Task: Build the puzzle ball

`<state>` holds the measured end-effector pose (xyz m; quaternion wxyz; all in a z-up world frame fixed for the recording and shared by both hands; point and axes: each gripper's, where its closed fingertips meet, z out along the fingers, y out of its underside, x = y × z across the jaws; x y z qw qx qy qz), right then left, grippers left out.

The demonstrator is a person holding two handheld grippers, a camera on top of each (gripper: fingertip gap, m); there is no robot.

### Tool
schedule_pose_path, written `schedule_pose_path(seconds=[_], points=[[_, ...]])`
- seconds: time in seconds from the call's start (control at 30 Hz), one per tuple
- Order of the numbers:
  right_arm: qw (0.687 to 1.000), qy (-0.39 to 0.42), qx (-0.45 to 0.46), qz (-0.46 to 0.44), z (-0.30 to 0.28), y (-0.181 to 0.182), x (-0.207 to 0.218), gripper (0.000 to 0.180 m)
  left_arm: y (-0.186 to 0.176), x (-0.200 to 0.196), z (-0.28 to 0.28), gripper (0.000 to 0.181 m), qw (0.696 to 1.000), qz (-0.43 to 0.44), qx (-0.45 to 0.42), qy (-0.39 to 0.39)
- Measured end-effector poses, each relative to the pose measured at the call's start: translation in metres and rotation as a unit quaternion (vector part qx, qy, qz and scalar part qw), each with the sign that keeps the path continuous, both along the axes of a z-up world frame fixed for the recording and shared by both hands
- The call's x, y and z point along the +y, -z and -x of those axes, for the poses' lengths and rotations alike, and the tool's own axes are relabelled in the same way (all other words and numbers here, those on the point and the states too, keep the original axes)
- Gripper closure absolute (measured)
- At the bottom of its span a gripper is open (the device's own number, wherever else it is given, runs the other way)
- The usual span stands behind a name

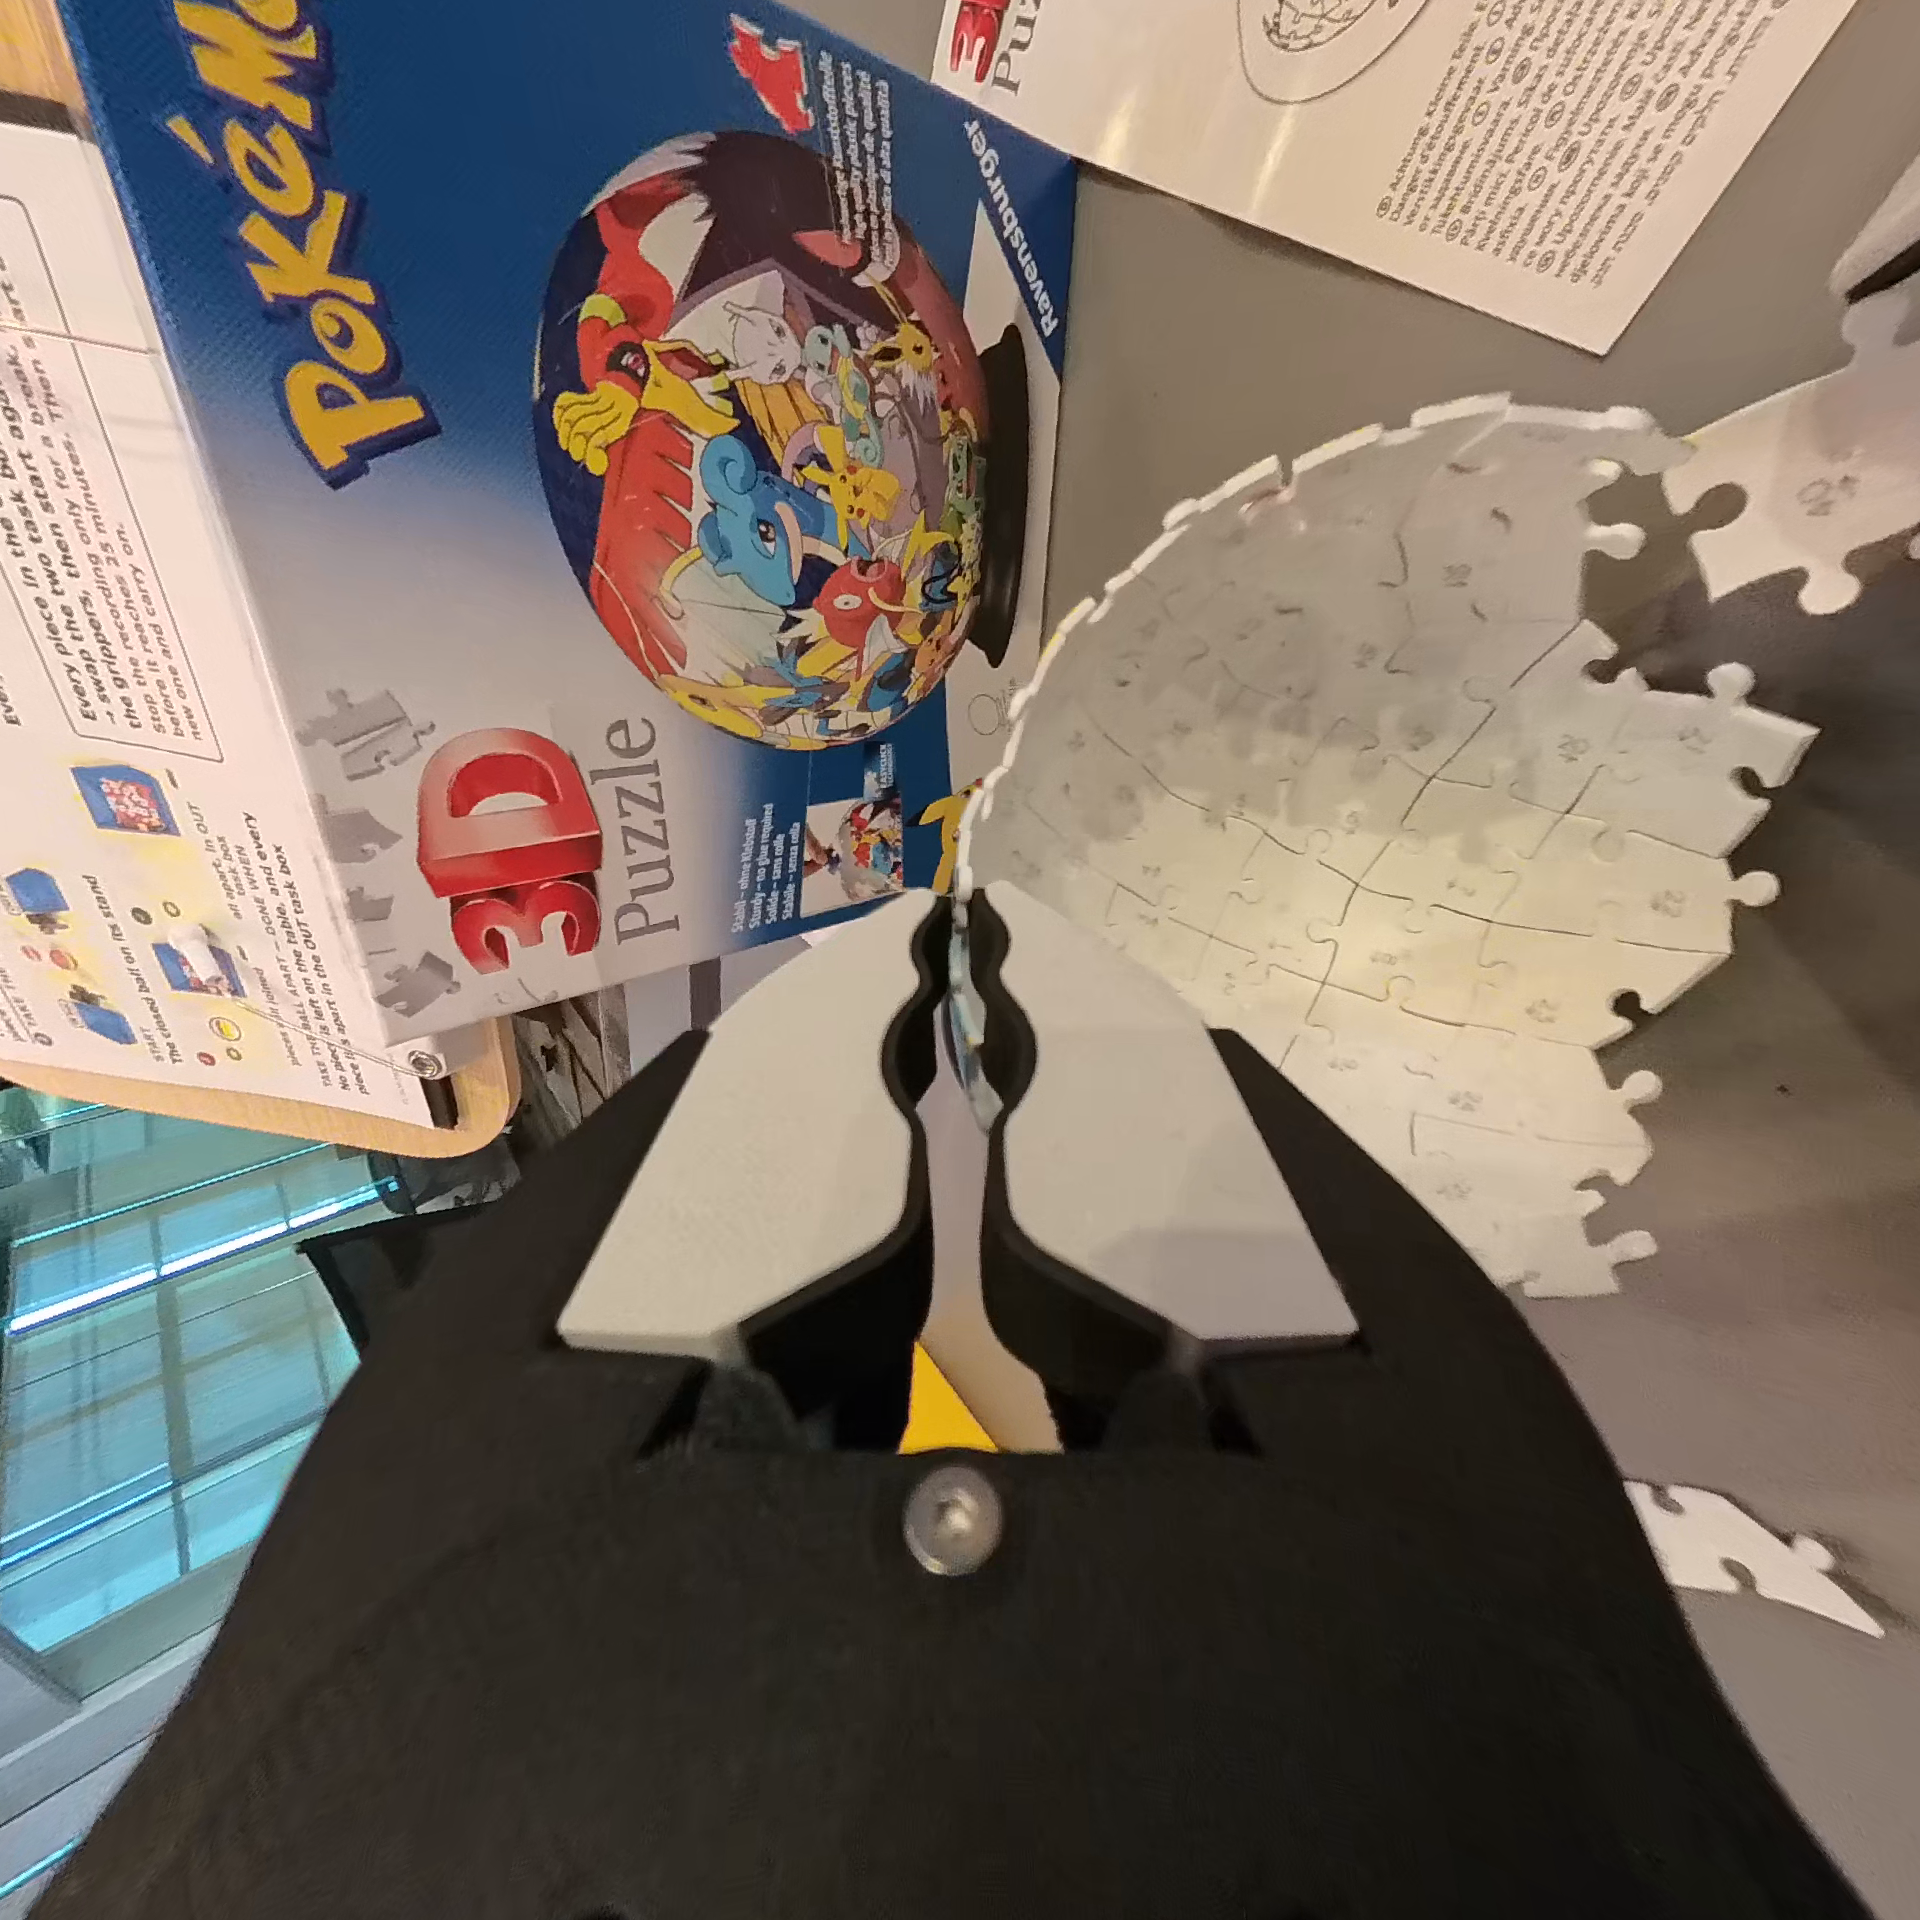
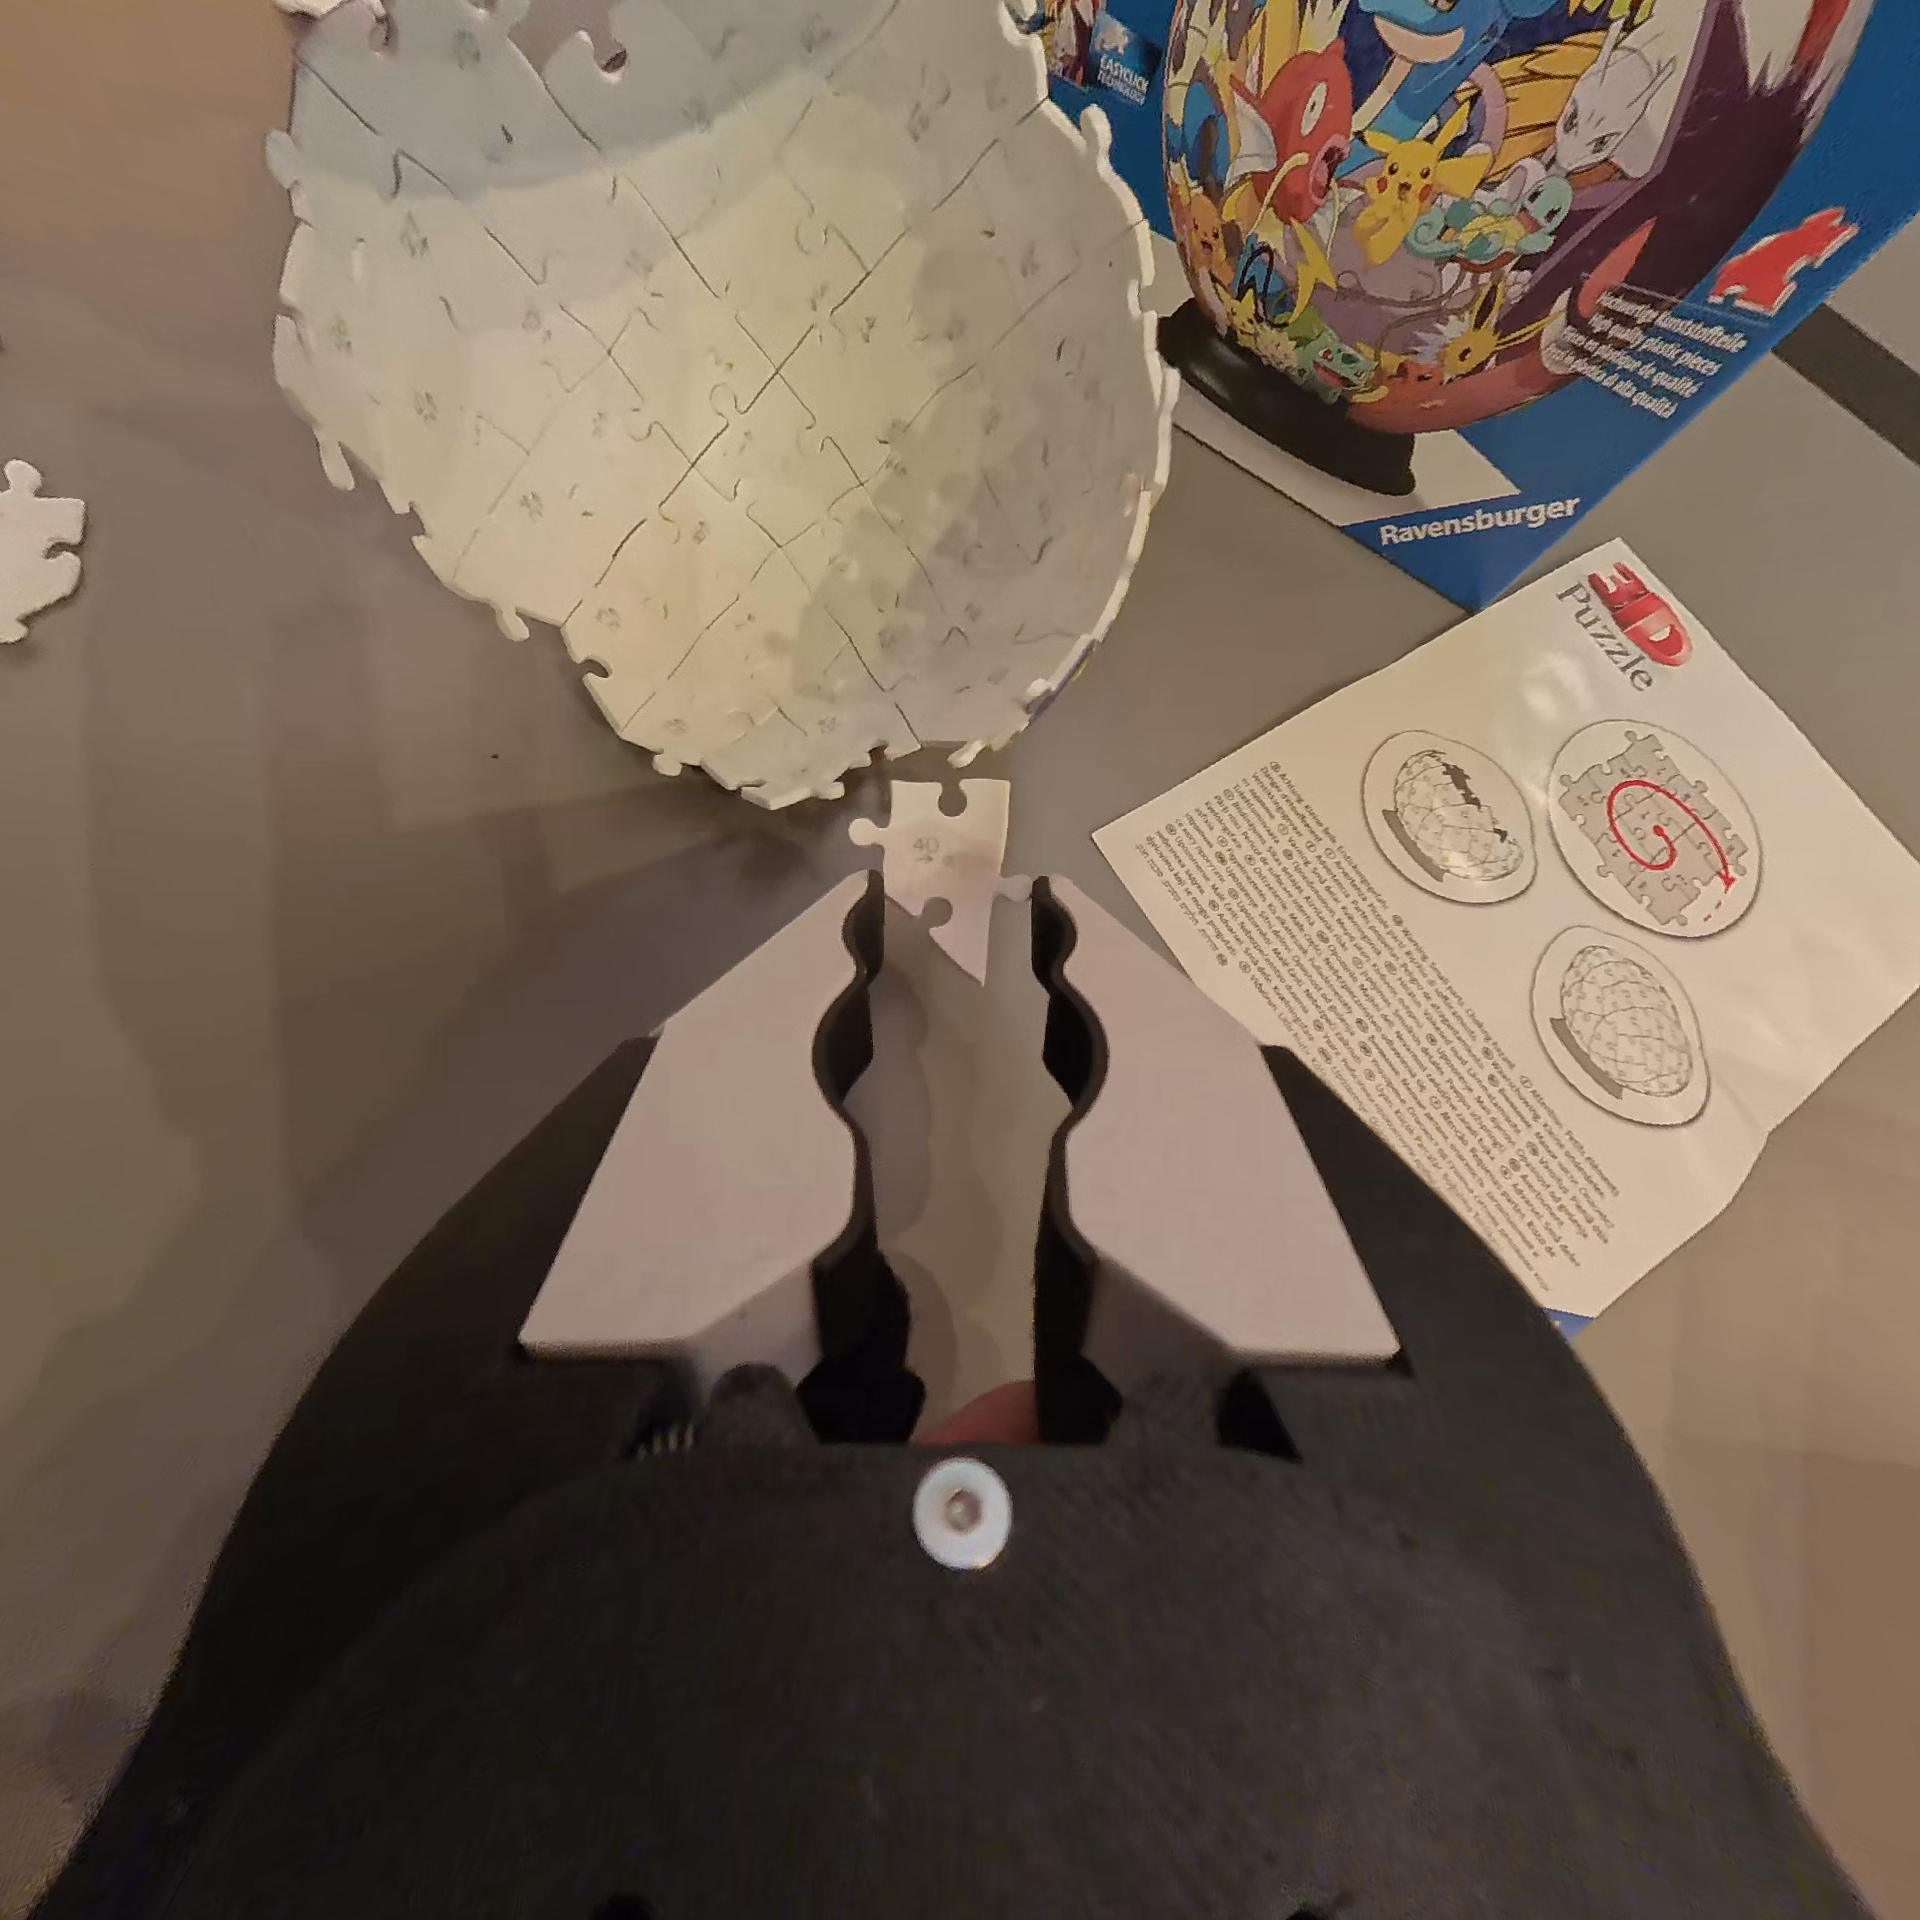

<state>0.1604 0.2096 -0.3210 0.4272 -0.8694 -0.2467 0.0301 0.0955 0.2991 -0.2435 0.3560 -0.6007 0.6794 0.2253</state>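
Observation:
The half-built puzzle ball (image 1: 1351, 831) is a white curved shell of joined pieces, its inner side facing me, lifted over the grey table. My left gripper (image 1: 961, 920) is shut on the shell's left rim; a strip of the printed outer side shows between the fingers. In the right wrist view the shell (image 2: 727, 416) fills the upper middle. My right gripper (image 2: 951, 899) is shut on a single white puzzle piece (image 2: 940, 857), held face-down just below the shell's near rim, a small gap apart from it.
The blue puzzle box (image 1: 520, 468) (image 2: 1558, 260) lies beside the shell. A white instruction leaflet (image 1: 1455, 135) (image 2: 1507, 935) lies flat on the table. Loose white pieces lie about (image 1: 1745, 1558) (image 2: 36, 551). A printed sheet on a wooden board (image 1: 104, 623) sits at the left. About 15 cm separates my left fingertips from my right.

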Motion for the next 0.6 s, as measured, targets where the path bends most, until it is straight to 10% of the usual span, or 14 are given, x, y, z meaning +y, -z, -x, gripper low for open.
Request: schedule_pose_path(seconds=[0.6], points=[[0.996,-0.002,-0.079,-0.039,-0.0011,-0.0009,0.0007,0.153,0.0008,-0.0014,-0.0032,0.178,1.0,0.008,-0.002,-0.002]])
